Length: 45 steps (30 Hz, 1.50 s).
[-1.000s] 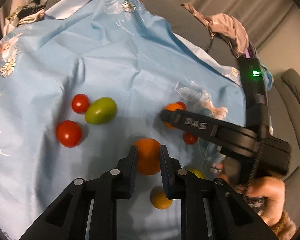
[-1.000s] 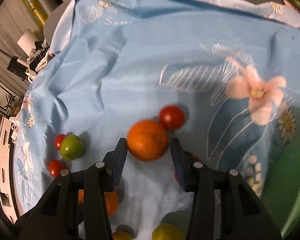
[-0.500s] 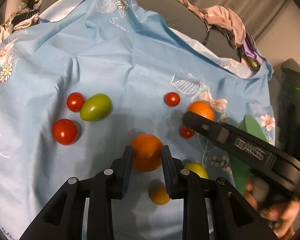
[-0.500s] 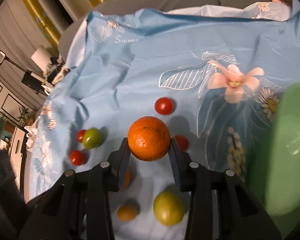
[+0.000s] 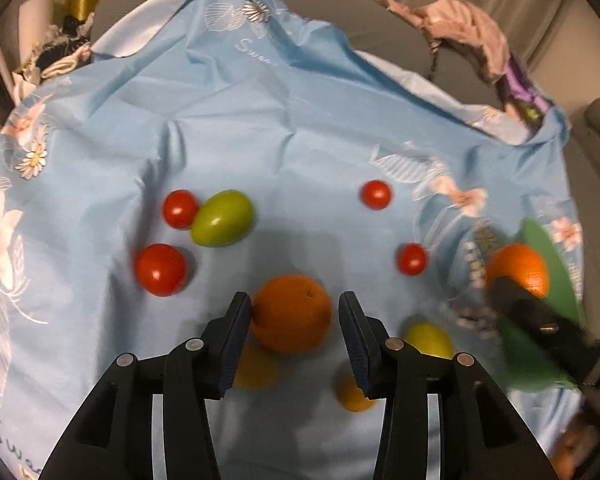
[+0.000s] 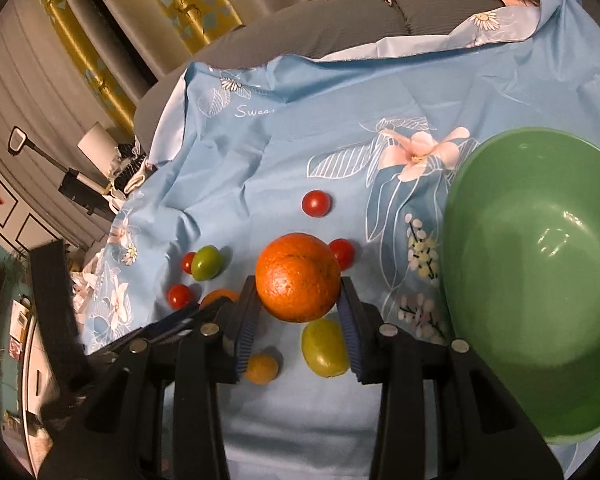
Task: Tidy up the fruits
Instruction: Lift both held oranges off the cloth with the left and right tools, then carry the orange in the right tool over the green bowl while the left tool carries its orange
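Note:
My right gripper [image 6: 298,320] is shut on an orange [image 6: 298,278] and holds it above the blue cloth, just left of the green bowl [image 6: 540,292]. In the left wrist view that held orange [image 5: 518,270] shows in front of the bowl [image 5: 556,276]. My left gripper [image 5: 294,330] is open, with its jaws on either side of a second orange [image 5: 292,314] that rests on the cloth; the left pad touches it. Red tomatoes [image 5: 161,269], a green fruit [image 5: 223,218] and small yellow fruits [image 5: 427,339] lie around.
The fruits lie on a wrinkled blue floral cloth [image 5: 260,112] over a grey sofa [image 6: 300,36]. Clothes [image 5: 468,28] are heaped at the back right. More tomatoes [image 5: 375,194] lie toward the bowl.
My right gripper has lifted its orange off the cloth and carried it right, beside the green bowl. My left gripper has opened wider around the other orange.

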Available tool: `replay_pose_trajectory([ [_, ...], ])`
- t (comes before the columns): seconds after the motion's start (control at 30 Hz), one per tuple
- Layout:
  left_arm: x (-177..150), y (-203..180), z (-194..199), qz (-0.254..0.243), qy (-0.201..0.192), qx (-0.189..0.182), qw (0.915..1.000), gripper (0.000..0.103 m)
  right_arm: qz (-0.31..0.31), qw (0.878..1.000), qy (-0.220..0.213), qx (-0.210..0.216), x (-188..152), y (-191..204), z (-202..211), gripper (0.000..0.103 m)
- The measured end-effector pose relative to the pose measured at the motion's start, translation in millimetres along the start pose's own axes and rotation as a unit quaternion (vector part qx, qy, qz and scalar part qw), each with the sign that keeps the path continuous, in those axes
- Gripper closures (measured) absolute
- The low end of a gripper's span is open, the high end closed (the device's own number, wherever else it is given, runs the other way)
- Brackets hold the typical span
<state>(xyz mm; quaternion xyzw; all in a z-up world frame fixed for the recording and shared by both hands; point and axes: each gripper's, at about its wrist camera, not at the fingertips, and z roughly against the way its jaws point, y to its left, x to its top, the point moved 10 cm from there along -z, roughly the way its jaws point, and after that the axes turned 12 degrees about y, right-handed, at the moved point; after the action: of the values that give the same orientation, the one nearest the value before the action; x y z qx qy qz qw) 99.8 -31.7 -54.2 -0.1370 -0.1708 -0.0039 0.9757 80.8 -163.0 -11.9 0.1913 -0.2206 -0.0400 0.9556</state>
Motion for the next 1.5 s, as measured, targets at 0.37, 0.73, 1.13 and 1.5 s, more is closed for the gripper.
replay_pose_trajectory([
  [0.37, -3.9, 4.9, -17.7, 0.016, 0.008, -0.001, 0.9998, 0.058, -0.002, 1.000, -0.004, 0.006, -4.6, -3.5, 3.5, 0.064],
  [0.73, -7.2, 8.1, 0.8, 0.035, -0.010, -0.001, 0.9993, 0.058, -0.004, 1.000, -0.007, 0.003, -4.1, -4.2, 5.8, 0.064],
  [1.13, -7.3, -14.8, 73.6, 0.000, -0.107, -0.011, 0.9943, 0.058, 0.004, 0.999, -0.039, 0.008, -1.1, 4.7, 31.3, 0.064],
  [1.5, -7.6, -36.4, 111.9, -0.026, -0.163, -0.020, 0.9861, 0.058, 0.012, 0.996, -0.087, 0.009, 3.8, 5.4, 69.2, 0.064],
])
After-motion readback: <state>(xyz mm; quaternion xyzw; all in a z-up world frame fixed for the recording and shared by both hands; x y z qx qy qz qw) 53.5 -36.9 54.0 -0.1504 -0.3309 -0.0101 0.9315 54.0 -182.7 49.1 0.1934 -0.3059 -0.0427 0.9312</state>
